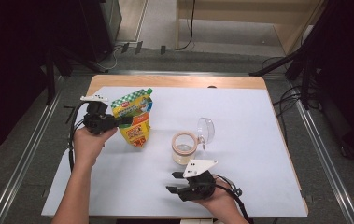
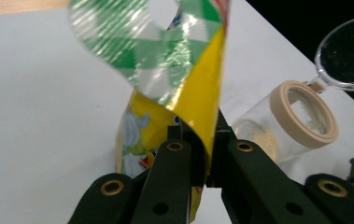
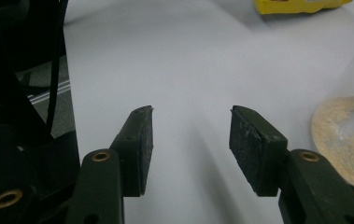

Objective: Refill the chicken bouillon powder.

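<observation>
The yellow pouch (image 1: 135,122), topped with a green-and-white check band and printed with cartoon figures and lettering too small to read, stands upright at the left of the white sheet (image 1: 254,140), with the left gripper (image 1: 124,121) clamped on its side edge. Near the middle of the sheet sits a clear jar (image 1: 184,148) with a beige collar, its hinged clear lid (image 1: 206,129) swung open and a little tan powder lying in the bottom. The right gripper (image 1: 178,182) is held near the front edge with its jaws apart on nothing; the sheet covers a wooden table (image 1: 174,81) on a grey floor with cables at the far side.
</observation>
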`<control>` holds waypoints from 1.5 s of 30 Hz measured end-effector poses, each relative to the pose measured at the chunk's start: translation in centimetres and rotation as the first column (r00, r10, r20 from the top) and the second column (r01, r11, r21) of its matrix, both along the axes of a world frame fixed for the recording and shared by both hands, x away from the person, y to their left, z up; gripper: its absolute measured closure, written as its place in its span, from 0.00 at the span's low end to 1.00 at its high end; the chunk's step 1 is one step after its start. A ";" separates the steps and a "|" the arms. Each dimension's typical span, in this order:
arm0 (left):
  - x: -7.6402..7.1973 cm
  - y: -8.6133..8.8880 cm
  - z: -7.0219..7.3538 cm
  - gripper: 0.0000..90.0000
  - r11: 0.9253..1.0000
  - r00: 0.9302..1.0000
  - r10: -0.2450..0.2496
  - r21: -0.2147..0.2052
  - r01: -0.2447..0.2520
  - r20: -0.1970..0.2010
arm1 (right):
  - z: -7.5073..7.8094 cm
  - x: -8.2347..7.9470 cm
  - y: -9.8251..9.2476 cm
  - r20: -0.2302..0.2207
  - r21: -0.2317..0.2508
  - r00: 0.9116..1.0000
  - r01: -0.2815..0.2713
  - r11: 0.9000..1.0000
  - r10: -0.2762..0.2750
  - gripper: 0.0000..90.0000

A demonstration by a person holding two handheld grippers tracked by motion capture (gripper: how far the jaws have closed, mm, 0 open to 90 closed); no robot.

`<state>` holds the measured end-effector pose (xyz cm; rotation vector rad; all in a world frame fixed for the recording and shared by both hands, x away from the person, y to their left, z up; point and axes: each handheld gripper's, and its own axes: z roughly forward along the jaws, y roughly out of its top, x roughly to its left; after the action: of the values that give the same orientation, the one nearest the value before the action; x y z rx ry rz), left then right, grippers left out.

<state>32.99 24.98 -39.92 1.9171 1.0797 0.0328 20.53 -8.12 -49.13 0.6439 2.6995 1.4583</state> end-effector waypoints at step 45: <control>-8.2 -5.9 7.4 1.00 0.935 0.934 -0.354 -0.044 0.352 -0.044 | -1.4 3.2 3.9 0.020 0.014 0.992 0.125 0.992 -0.125 0.90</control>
<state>24.75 19.13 -32.48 2.0626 0.7479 -0.2371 23.72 -4.18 -50.54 0.7787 2.5849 1.4448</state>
